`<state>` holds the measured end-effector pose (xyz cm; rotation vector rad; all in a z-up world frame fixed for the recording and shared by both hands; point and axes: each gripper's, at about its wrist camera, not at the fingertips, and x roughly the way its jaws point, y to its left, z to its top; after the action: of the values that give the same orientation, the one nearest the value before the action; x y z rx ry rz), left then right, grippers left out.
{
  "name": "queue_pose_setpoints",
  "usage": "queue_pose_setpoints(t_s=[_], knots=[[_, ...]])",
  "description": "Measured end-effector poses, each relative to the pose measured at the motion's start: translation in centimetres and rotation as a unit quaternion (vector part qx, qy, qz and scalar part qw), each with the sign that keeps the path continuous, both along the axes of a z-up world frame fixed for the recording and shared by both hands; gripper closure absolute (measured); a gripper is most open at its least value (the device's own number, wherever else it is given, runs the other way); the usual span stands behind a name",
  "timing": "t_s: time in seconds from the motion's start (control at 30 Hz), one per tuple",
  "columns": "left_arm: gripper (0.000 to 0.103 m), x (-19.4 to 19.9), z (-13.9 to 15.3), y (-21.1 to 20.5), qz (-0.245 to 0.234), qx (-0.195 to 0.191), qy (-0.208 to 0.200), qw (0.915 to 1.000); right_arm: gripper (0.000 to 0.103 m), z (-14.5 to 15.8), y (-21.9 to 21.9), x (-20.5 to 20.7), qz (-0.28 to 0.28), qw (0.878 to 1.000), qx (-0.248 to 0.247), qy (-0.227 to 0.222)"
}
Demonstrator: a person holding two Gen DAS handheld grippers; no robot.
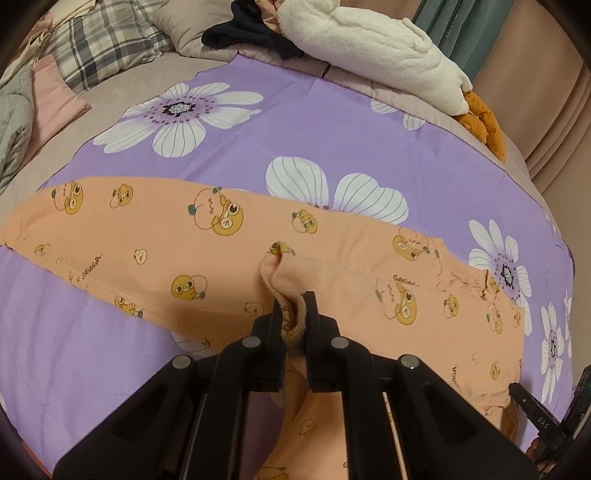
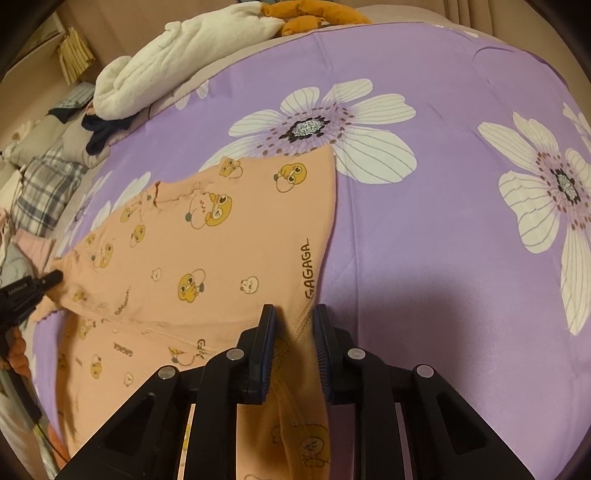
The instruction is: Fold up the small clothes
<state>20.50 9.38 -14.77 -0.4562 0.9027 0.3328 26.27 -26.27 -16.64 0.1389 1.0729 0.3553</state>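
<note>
A small peach garment [image 1: 207,243] printed with yellow cartoon ducks lies spread on a purple flowered cloth [image 1: 258,140]. My left gripper [image 1: 294,300] is shut on a bunched fold of the garment's near edge. In the right wrist view the same garment [image 2: 207,236] lies left of centre on the cloth [image 2: 443,258]. My right gripper [image 2: 294,313] stands part-way closed around the garment's near hem, which passes between its jaws. The left gripper's fingertip shows at the left edge of the right wrist view [image 2: 51,277], and the right gripper's fingertip shows in the left wrist view [image 1: 517,391].
A white fluffy plush [image 1: 369,48] with orange feet [image 1: 484,125] lies at the cloth's far edge, beside a dark garment [image 1: 251,33]. A plaid pillow [image 1: 107,40], pink cloth [image 1: 51,96] and grey cloth [image 1: 13,125] lie at the far left. A padded headboard [image 1: 554,110] stands right.
</note>
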Motion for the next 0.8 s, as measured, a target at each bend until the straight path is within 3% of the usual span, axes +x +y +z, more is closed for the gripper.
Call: queue_pose_setpoints(t_s=[0.4, 0.57, 0.67, 0.8], knots=[[0.091, -0.3, -2.6, 0.5, -0.012, -0.006, 0.027, 0.9996, 0.081, -0.2, 0.0, 0.1, -0.001, 1.000, 0.001, 0.004], [0.090, -0.2, -3.5, 1.2, -0.016, -0.027, 0.027, 0.9992, 0.081, -0.4, -0.2, 0.2, -0.006, 1.000, 0.009, 0.008], [0.089, -0.2, -3.8, 1.8, -0.026, -0.046, 0.026, 0.9983, 0.081, -0.5, -0.2, 0.1, -0.010, 1.000, 0.011, 0.007], [0.089, -0.4, -3.9, 1.8, -0.055, -0.040, 0.020, 0.9975, 0.081, -0.4, 0.0, -0.1, -0.014, 1.000, 0.004, 0.003]])
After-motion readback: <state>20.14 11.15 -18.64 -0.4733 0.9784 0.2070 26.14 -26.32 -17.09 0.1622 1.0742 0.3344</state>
